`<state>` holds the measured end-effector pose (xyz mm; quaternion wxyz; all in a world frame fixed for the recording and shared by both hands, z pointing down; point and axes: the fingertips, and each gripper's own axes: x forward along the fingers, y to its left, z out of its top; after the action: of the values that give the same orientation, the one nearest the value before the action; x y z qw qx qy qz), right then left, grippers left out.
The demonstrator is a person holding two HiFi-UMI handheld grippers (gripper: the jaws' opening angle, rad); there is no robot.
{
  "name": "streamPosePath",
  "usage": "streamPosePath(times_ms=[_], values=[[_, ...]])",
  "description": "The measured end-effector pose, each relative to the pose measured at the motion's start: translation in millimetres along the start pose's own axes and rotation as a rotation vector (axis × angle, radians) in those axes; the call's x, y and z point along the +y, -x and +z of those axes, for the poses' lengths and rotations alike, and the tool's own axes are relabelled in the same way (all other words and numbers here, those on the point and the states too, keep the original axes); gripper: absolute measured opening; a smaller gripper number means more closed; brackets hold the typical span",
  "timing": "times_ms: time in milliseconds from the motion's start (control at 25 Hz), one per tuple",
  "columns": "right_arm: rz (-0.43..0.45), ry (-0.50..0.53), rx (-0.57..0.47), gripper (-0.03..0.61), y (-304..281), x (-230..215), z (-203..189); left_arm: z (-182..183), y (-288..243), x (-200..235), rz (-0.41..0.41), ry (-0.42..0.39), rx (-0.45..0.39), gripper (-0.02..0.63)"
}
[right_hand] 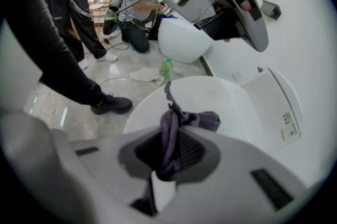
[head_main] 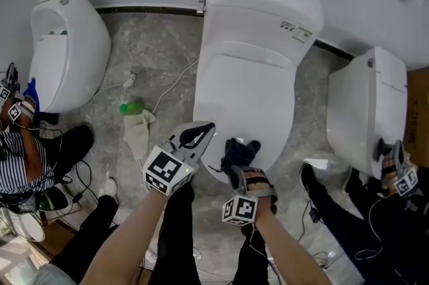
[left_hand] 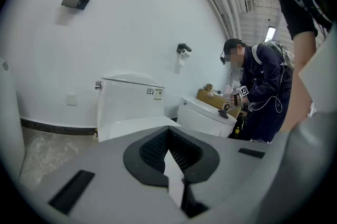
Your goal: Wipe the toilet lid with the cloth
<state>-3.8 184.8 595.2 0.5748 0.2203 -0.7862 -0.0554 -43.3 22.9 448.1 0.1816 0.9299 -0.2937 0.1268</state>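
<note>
Dark cloth (head_main: 240, 151) clamped in right gripper (head_main: 238, 166), apparently touching toilet lid (head_main: 248, 89) near edge, left gripper (head_main: 205, 130) closed empty, just left.

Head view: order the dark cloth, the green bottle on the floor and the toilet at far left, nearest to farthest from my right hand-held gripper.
1. Dark cloth: clamped between the jaws of the right hand-held gripper.
2. Green bottle: on the floor, off to the left.
3. Far-left toilet: beyond the bottle, at the picture's left edge.
</note>
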Motion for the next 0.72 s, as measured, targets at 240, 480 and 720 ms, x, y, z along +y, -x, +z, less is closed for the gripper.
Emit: streamPosePath(times_ms=[240, 480, 720], values=[[0.013, -0.014, -0.044, 0.061, 18, 6, 9, -1, -1, -1, 0.001, 0.006, 0.004, 0.012], [-0.083, -0.085, -0.13, 0.061, 37, -75, 37, 0, 8, 10, 0.02, 0.006, 0.002, 0.012], [-0.255, -0.053, -0.159, 0.061, 32, -210, 61, 4, 12, 21, 0.037, 0.008, -0.003, 0.012]])
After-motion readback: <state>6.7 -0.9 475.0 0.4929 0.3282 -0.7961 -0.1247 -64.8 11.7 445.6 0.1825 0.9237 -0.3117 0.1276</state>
